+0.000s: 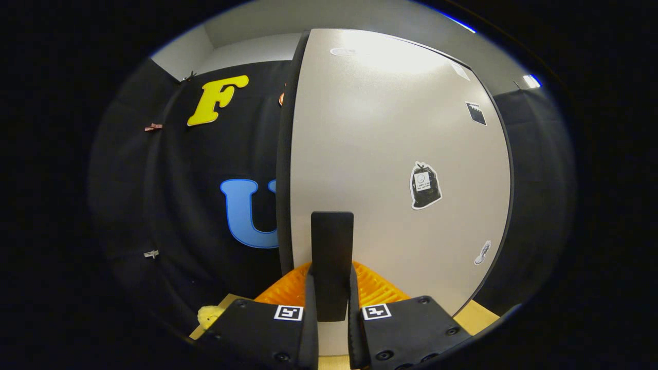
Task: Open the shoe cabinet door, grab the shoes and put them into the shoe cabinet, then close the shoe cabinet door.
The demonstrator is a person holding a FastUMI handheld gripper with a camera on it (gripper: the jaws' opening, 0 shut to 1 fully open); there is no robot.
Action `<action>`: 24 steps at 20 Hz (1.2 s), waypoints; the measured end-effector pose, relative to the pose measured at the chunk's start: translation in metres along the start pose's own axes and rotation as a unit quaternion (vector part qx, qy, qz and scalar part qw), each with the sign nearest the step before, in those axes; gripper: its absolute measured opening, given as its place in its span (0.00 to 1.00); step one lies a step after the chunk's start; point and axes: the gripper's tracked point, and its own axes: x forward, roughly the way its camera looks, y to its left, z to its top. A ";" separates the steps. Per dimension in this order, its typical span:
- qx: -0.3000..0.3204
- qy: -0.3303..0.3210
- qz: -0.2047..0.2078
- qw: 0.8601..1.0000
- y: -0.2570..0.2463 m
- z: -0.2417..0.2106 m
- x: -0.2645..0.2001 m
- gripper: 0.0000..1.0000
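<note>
Gripper (pixel 332 293) clamped on the dark door handle (pixel 332 246), lower centre of frame. Shoe cabinet door (pixel 390 154) fills centre-right. Advice: keep both fingers (pixel 310 308) pinched, pull along the hinge arc, steadily.

Door handle (pixel 331 262) between hand-held gripper (pixel 331 303) fingers, on cabinet door (pixel 390 154).

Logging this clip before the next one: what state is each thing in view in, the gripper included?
Gripper: shut on the door handle, one finger on each side of it.
Door handle: upright, held between the fingers.
Cabinet door: its pale face fills the view ahead; whether it is closed or ajar cannot be told.
Stickers: stuck flat on the door.
Yellow object: lying beside the fingers, untouched.
</note>
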 end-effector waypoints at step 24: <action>0.027 -0.002 0.155 0.988 -0.088 0.014 -0.164 0.26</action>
